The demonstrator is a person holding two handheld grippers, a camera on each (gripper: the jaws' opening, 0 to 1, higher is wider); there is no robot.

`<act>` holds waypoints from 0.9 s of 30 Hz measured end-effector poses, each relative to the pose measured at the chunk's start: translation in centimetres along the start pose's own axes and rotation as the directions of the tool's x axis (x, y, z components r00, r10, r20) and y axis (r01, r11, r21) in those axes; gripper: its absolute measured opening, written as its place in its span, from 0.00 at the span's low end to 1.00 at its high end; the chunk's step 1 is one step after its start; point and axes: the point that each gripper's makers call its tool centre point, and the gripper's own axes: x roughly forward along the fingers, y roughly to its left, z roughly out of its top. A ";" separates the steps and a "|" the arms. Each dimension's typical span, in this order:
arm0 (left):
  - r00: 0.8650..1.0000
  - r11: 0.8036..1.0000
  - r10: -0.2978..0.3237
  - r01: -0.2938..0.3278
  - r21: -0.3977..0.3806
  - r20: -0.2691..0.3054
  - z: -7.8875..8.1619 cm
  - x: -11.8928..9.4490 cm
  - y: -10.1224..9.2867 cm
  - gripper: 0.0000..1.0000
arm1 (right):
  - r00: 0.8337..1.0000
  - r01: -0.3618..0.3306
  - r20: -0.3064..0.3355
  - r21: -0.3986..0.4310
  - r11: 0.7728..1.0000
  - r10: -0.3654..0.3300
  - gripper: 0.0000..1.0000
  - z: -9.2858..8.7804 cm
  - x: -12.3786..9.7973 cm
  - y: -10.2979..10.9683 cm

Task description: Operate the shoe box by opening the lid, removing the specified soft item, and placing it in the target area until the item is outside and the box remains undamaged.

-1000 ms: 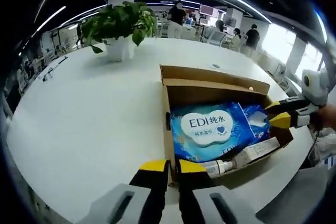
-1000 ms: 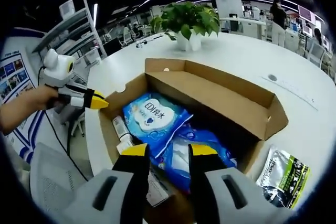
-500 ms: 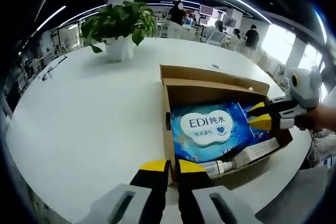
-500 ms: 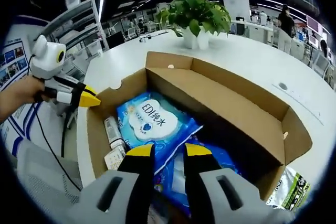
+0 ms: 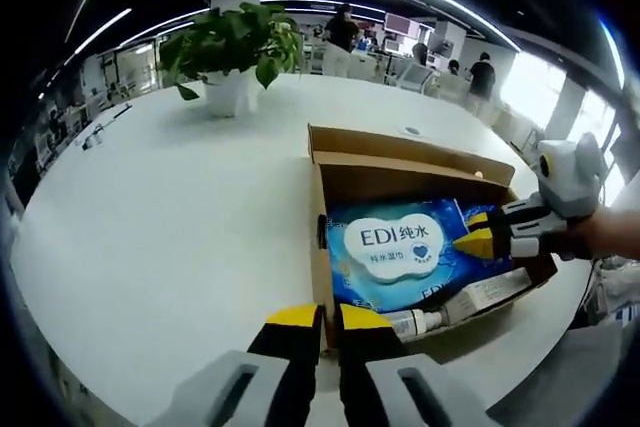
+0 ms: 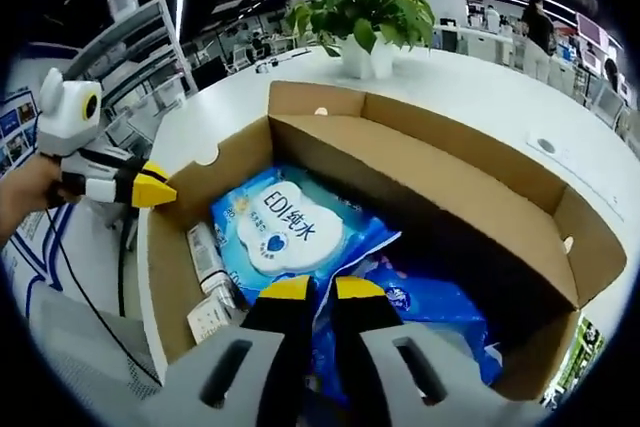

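On the round white table [image 5: 150, 237] one open cardboard shoe box [image 5: 400, 152] sat, lid folded back. Inside the box there was one large blue wet-wipe pack [image 5: 400, 252] with a white "EDI" label, one darker blue soft pack [image 6: 430, 307] beside it, and two small items along the box's near wall in the left gripper view: a tube in a carton [image 5: 495, 287] and a small bottle [image 5: 412, 321]. One potted plant [image 5: 235, 52] stood on the table well beyond the box. A single green-and-black packet [image 6: 575, 362] lay on the table just outside the box's corner in the right gripper view.

The left gripper [image 5: 318, 319] hung just in front of the box's near corner, yellow-tipped jaws nearly together with only a thin slit between them, gripping nothing. In the right gripper view it appeared held in a hand [image 6: 22, 197] beside the box's left wall, pointing toward it.

The right gripper [image 6: 312, 290] reached down into the box, its jaws almost closed, tips at the edge where the wipe pack met the darker pack; whether they pinched the wrapper could not be told. In the left gripper view it came in over the box's far end, tips on the wipe pack's edge.
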 end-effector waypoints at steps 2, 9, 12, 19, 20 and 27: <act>1.000 1.000 -0.001 0.001 -0.002 0.000 0.0 0.0 0.0 0.05 | 1.000 0.000 0.002 0.026 1.000 0.000 0.04 0.2 -0.3 -0.1; 1.000 1.000 0.001 -0.001 0.003 0.001 0.0 -0.1 0.0 0.05 | 0.999 0.024 0.028 0.005 1.000 -0.024 0.01 0.9 -1.4 0.0; 1.000 1.000 0.002 -0.002 0.002 0.001 0.0 -0.1 0.0 0.05 | 0.998 0.042 0.036 -0.007 0.999 -0.042 0.00 1.1 -2.1 -0.4; 1.000 1.000 0.004 -0.004 0.012 -0.004 0.0 -0.1 -0.1 0.05 | 0.996 0.072 0.051 -0.020 0.997 -0.071 0.00 1.4 -3.5 -1.0; 1.000 1.000 0.004 -0.004 0.014 -0.005 0.0 -0.1 -0.1 0.05 | 0.996 0.081 0.049 -0.031 0.996 -0.079 0.00 1.4 -3.7 -1.2; 1.000 0.999 -0.007 0.008 0.036 -0.027 0.0 0.0 -0.1 0.06 | 0.992 0.116 0.046 -0.020 0.993 -0.115 0.00 0.6 -5.2 -2.3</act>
